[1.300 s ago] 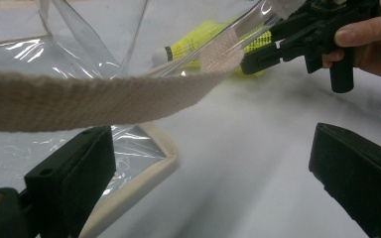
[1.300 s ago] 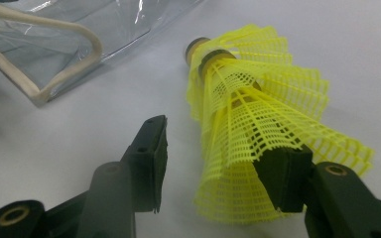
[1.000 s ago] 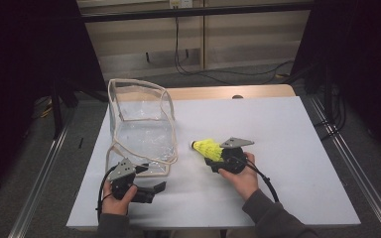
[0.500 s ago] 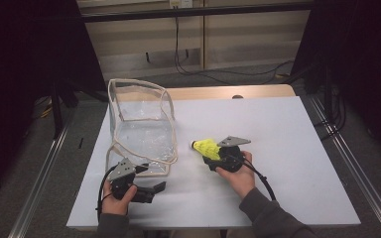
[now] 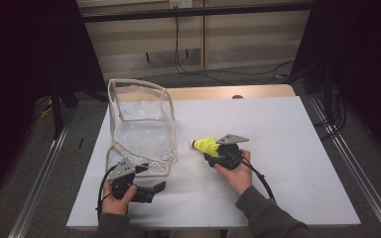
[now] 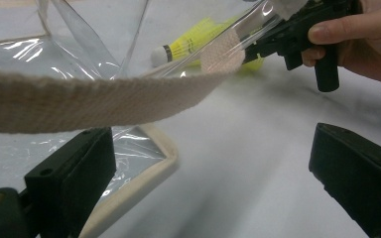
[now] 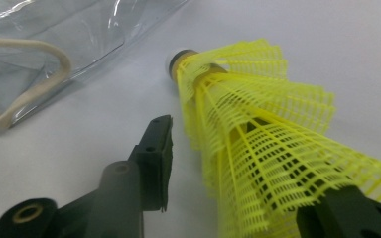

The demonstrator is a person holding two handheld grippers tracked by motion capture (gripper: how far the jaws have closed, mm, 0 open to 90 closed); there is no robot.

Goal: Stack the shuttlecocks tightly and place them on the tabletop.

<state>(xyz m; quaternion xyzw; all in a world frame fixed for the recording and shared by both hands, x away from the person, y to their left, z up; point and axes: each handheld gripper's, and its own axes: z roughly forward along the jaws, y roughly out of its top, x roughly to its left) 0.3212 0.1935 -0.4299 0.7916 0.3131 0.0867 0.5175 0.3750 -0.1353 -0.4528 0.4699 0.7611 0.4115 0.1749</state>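
The right gripper (image 5: 212, 152), jaws just closing around the shuttlecock (image 7: 258, 148) but not yet pinching, should squeeze softly, then carry it left to the bag (image 5: 141, 126).

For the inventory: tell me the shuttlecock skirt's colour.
Bright yellow mesh skirt, clearest in the right gripper view.

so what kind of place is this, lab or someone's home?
Most likely a lab recording bench: a bare white table framed by metal rails, dark curtains at both sides, and loose cables running down the back wall.
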